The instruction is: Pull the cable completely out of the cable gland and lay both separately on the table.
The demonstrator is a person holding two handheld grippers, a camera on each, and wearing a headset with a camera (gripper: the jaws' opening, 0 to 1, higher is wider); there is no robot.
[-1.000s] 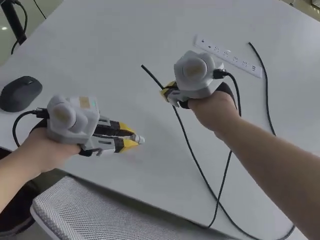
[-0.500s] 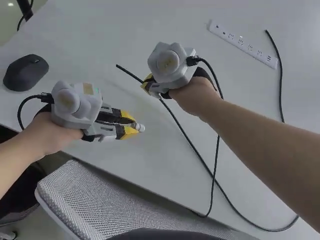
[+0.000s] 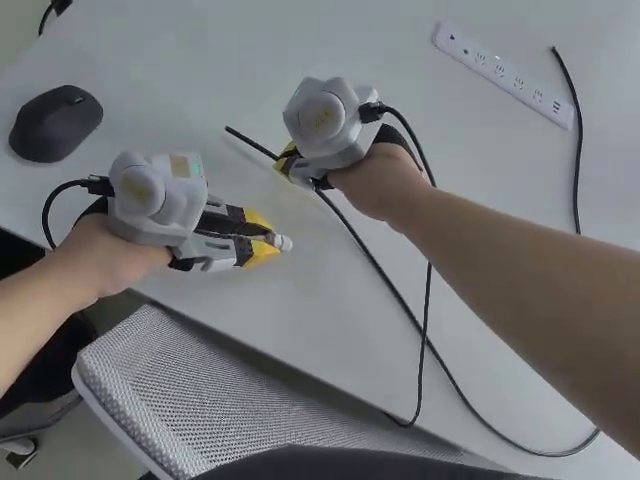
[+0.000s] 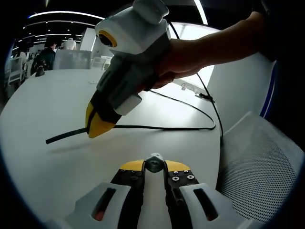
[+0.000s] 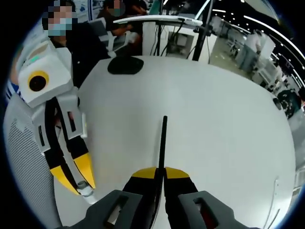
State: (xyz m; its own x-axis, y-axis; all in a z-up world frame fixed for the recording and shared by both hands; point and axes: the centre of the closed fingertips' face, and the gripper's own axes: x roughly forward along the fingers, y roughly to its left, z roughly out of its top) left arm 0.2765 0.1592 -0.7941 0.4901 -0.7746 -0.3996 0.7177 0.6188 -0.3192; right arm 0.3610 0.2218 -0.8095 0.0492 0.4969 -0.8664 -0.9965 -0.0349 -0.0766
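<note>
My left gripper [image 3: 276, 243] is shut on the small grey cable gland [image 3: 285, 242], held just above the white table [image 3: 180, 60] near its front edge. In the left gripper view the gland [image 4: 154, 163] sits pinched between the yellow tips. My right gripper [image 3: 286, 166] is shut on the black cable [image 3: 370, 265], a short way beyond the left one. The cable's free end [image 3: 232, 132] sticks out past the jaws, apart from the gland. In the right gripper view the cable [image 5: 163, 136] runs straight ahead from the shut jaws, and the left gripper [image 5: 78, 183] with the gland [image 5: 84, 189] is at lower left.
A dark mouse [image 3: 55, 122] lies at the far left of the table. A white power strip [image 3: 505, 76] with its own black lead is at the back right. A grey mesh chair [image 3: 200, 400] stands below the table's front edge. The gripper leads trail off the front.
The head camera has shifted, so the scene slid. Both grippers keep their hold; the right one with the cable now stands a little closer to the left one.
</note>
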